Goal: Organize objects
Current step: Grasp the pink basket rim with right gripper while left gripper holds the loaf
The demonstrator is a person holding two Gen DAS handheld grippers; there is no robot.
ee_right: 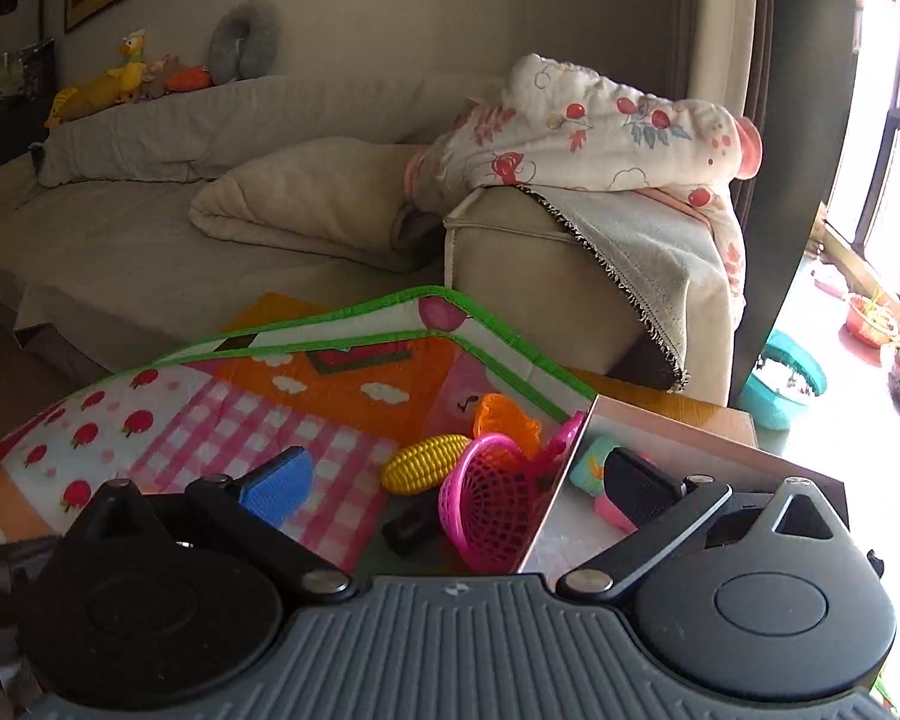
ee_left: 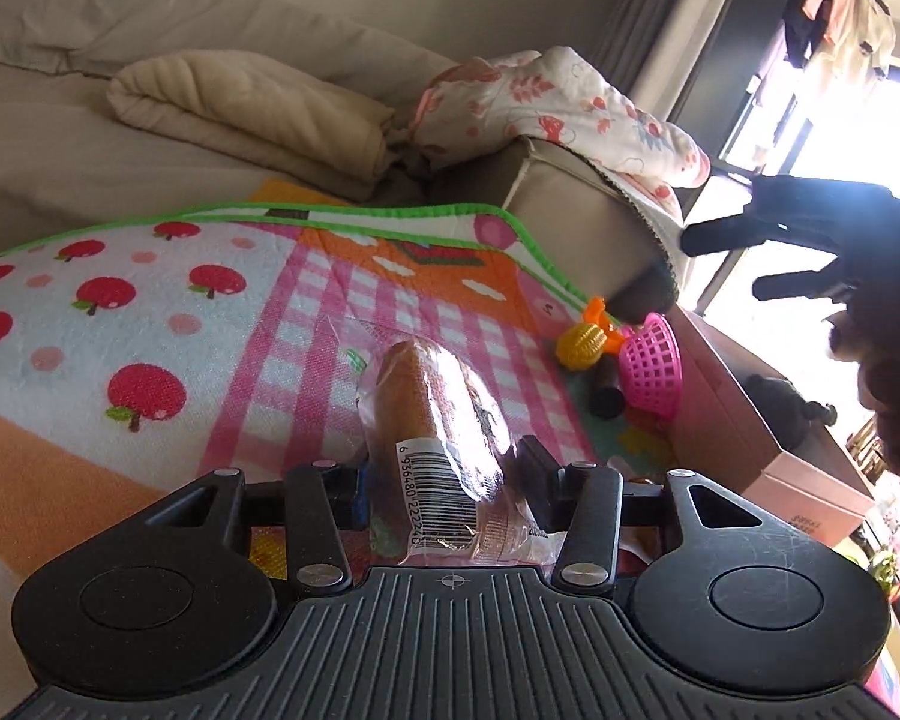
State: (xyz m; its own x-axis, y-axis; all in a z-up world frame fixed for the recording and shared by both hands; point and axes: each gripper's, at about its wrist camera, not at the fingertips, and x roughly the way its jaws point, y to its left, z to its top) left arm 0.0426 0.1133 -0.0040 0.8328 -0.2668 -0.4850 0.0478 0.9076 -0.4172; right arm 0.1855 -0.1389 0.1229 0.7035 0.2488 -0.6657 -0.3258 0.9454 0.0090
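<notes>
Setting: we look along 2 handheld grippers, over a colourful play mat (ee_left: 150, 324) spread in front of a beige sofa (ee_right: 150, 240).
Left gripper: our left gripper (ee_left: 444, 468) fills the bottom of the left view, and its 2 jaws pinch a clear plastic packet.
Packet: the bread packet (ee_left: 432, 420) holds a brown roll, with a barcode label facing up; it sticks out forward between the jaws, above the pink checked part of the mat.
Right gripper: our right gripper (ee_right: 450, 480) has its jaws spread wide, with nothing between them; 1 fingertip is blue, the other black.
Same gripper from the left: in the left view it shows as a dark blurred shape at the right edge, raised above the toys against a bright window.
Toys: a yellow toy corn (ee_right: 426, 462) lies on the mat, just beside a pink toy basket (ee_right: 492, 504) tipped on its side.
More toys: an orange toy basket (ee_right: 504, 420) sits behind those 2, and a small dark cylinder (ee_left: 606, 390) lies near the pink basket.
Box: a pink box (ee_right: 660, 438) stands open at the mat's right edge, with the pink basket against its wall; inside we see a small teal and pink toy (ee_right: 594, 468).
Sofa: a folded cream blanket (ee_left: 252, 114) lies on the seat, and a flowered quilt (ee_right: 600, 126) is draped over the armrest.
</notes>
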